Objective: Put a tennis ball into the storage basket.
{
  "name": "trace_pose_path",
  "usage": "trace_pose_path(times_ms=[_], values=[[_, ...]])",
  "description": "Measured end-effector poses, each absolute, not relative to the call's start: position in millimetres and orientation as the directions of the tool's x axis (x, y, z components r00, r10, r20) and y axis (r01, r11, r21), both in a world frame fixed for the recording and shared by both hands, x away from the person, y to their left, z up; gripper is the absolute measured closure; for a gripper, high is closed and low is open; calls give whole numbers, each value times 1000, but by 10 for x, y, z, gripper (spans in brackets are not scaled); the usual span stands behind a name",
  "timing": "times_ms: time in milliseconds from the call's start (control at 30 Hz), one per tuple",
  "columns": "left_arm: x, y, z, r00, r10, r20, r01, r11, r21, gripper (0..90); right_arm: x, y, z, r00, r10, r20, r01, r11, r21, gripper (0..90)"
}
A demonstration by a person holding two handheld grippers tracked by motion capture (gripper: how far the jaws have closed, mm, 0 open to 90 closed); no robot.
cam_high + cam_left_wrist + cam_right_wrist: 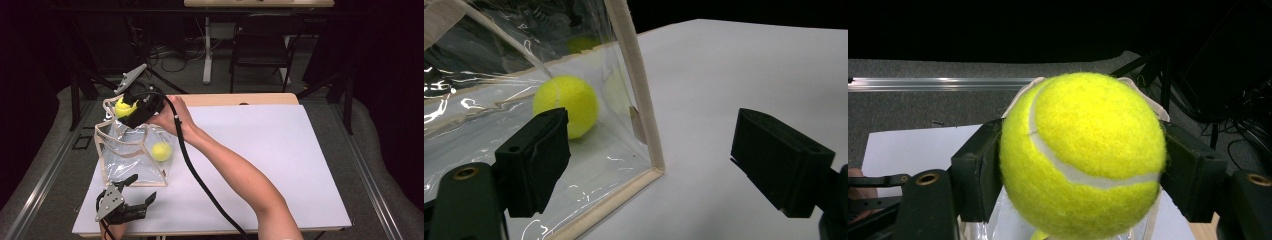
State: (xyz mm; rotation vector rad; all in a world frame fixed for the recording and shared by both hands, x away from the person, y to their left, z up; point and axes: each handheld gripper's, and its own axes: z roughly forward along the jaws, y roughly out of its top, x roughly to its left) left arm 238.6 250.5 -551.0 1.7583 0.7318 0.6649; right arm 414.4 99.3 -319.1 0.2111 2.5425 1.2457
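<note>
right tongs (1083, 165) clenched on a tennis ball (1083, 155) above the clear bag (131, 155), left tongs (664, 160) released

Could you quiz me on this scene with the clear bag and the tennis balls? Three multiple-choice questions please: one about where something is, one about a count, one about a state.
1. Where is the tennis ball that no gripper holds?
A. inside the clear bag
B. on the floor
C. on the chair

2. How many tennis balls are there?
A. one
B. two
C. four

3. How do the left gripper's jaws stand?
A. shut on a ball
B. shut on the bag's rim
C. open, holding nothing

Answers:
1 A: the loose tennis ball lies on the bottom of the clear bag, seen through its wall.
2 B: besides that one, a second ball sits clamped in the right gripper above the bag's mouth.
3 C: the left gripper has its jaws wide apart near the bag's corner, with bare table between them.
</note>
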Motion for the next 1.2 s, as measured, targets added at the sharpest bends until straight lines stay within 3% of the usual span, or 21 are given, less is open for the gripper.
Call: trace_pose_path(times_ms=[1200], values=[[2388, 2518, -5506, 656, 751, 82, 154, -240, 958, 157, 4206, 1113, -3258, -948, 249, -198, 13, 651, 759, 265]])
